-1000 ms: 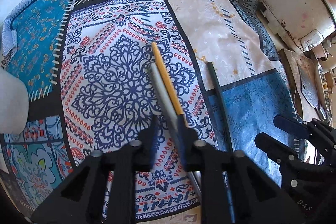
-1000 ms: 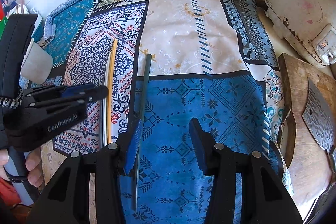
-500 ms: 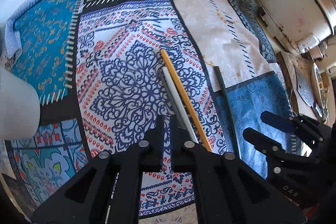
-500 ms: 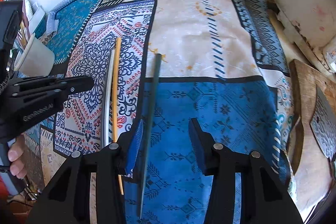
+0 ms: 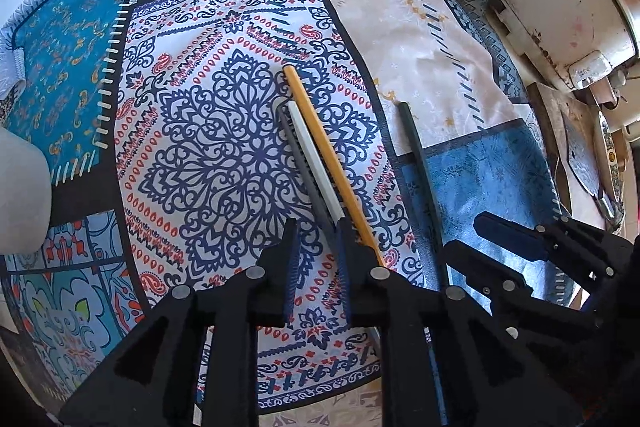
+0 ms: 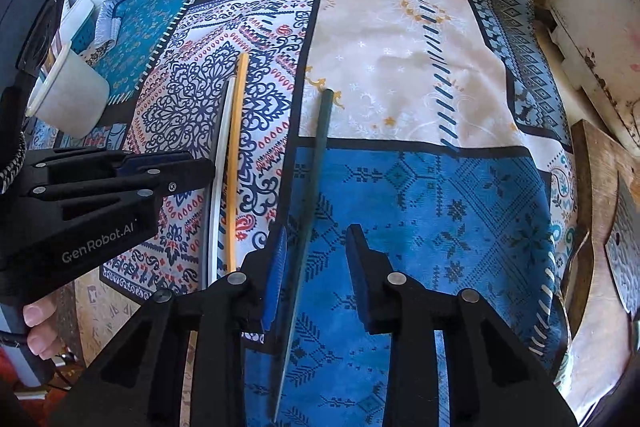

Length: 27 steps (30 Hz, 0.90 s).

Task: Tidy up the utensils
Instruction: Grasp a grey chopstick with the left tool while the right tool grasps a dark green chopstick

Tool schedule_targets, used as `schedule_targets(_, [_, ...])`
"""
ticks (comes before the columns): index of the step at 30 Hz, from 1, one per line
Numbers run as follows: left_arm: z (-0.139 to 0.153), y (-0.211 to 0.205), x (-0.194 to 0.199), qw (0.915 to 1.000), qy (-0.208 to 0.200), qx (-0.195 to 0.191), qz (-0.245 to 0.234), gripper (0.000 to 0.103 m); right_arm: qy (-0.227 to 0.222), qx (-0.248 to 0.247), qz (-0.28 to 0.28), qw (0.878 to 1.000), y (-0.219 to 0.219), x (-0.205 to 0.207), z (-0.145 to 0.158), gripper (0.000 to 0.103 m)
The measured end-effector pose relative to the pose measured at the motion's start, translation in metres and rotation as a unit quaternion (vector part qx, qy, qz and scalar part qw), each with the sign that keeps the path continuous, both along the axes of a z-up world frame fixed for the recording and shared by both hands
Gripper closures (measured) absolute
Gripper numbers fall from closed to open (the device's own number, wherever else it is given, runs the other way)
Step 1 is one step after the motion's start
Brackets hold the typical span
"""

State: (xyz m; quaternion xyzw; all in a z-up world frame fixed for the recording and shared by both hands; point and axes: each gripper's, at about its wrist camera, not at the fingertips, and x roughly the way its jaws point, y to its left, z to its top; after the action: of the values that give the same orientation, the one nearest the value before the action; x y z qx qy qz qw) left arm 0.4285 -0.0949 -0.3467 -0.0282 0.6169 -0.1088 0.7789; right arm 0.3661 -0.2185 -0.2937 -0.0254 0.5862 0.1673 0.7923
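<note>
Across the patterned cloth (image 5: 224, 115) on the bench, still sorting: yellow stick (image 5: 320, 143) and white stick (image 5: 312, 151) lying side by side mid-frame, left gripper (image 5: 316, 259) jaws narrow, opening, empty; right gripper (image 6: 316, 275) jaws closing around dark green stick (image 6: 316, 179), not yet pinching. White cup (image 6: 68, 99) waiting upper left.
</note>
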Motion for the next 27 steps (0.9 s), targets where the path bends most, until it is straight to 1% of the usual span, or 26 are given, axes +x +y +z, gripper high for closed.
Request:
schedule_targets(3, [0.000, -0.001, 0.006, 1.0000, -0.005, 0.007, -0.001, 0.088, 0.000, -0.001, -0.004, 1.000, -0.004, 0.000, 0.000, 0.075])
schedule_targets(5, [-0.001, -0.001, 0.010, 0.9996, -0.012, 0.026, -0.002, 0.096, 0.001, 0.000, -0.007, 1.000, -0.006, -0.001, 0.000, 0.075])
schedule_targets(8, [-0.004, -0.008, 0.016, 0.9988, -0.019, 0.041, -0.021, 0.099, 0.001, 0.002, -0.011, 1.000, -0.010, -0.002, 0.000, 0.075])
schedule_targets(11, [-0.006, -0.016, 0.021, 0.9971, -0.026, 0.057, -0.044, 0.099, 0.003, 0.005, -0.011, 1.000, -0.010, -0.002, -0.001, 0.078])
schedule_targets(14, [-0.009, -0.016, 0.026, 0.9971, -0.020, 0.051, -0.053, 0.099, 0.006, 0.007, -0.005, 1.000, -0.006, -0.001, -0.004, 0.081])
schedule_targets(15, [-0.009, -0.014, 0.026, 0.9972, -0.015, 0.046, -0.056, 0.099, 0.006, 0.007, -0.002, 1.000, -0.004, -0.001, -0.004, 0.084])
schedule_targets(16, [-0.009, -0.011, 0.025, 0.9972, -0.011, 0.043, -0.061, 0.099, 0.006, 0.008, 0.001, 1.000, -0.001, 0.000, -0.005, 0.088])
schedule_targets(18, [-0.009, -0.010, 0.019, 0.9956, -0.006, 0.045, -0.083, 0.099, 0.009, 0.012, 0.006, 1.000, 0.002, 0.002, -0.008, 0.091])
schedule_targets(20, [-0.010, -0.009, 0.013, 0.9944, -0.002, 0.052, -0.092, 0.099, 0.006, 0.008, 0.008, 1.000, 0.005, 0.004, -0.009, 0.091])
schedule_targets(25, [-0.013, -0.008, 0.002, 0.9949, 0.015, 0.048, -0.087, 0.096, 0.002, 0.009, 0.011, 1.000, 0.010, 0.013, -0.008, 0.092])
schedule_targets(27, [-0.014, -0.009, -0.003, 0.9948, 0.020, 0.045, -0.089, 0.091, 0.003, 0.013, 0.012, 1.000, 0.013, 0.019, -0.008, 0.092])
